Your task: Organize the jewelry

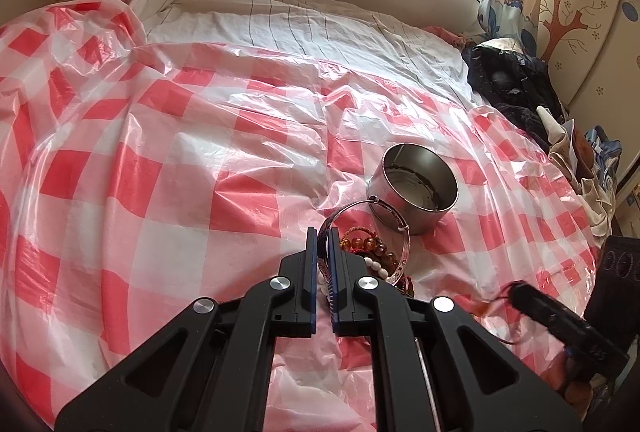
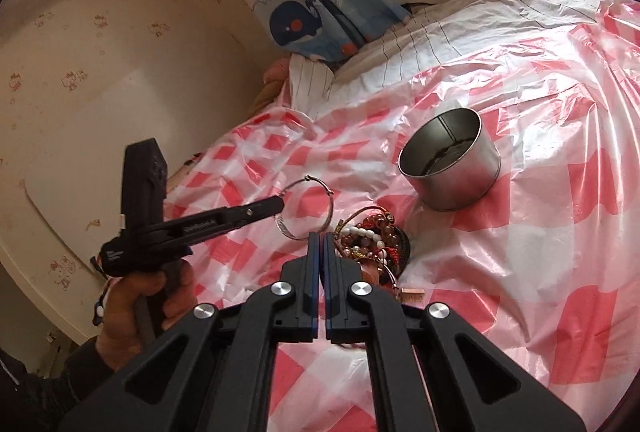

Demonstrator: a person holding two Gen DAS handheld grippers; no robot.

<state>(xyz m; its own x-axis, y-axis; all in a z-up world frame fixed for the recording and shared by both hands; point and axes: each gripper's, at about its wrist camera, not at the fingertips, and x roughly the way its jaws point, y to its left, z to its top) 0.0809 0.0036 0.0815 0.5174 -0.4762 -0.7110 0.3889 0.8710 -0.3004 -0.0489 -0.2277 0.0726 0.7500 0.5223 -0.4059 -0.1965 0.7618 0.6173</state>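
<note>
My left gripper [image 1: 323, 237] is shut on a silver bangle [image 1: 394, 218] and holds it off the bed; from the right wrist view the gripper [image 2: 280, 203] grips the bangle [image 2: 320, 186] by its rim. A pile of beaded bracelets [image 1: 376, 256] lies on the checked sheet, also in the right wrist view [image 2: 374, 238]. A round metal tin [image 1: 416, 188] stands open beyond the pile; it also shows in the right wrist view [image 2: 452, 168]. My right gripper [image 2: 321, 238] is shut and empty, just left of the pile.
A red-and-white checked plastic sheet [image 1: 160, 160] covers the bed. Dark clothes [image 1: 516, 80] are heaped at the bed's right side. A small copper-coloured clasp [image 2: 412, 292] lies by the pile. A whale-print curtain [image 2: 320, 20] hangs at the wall.
</note>
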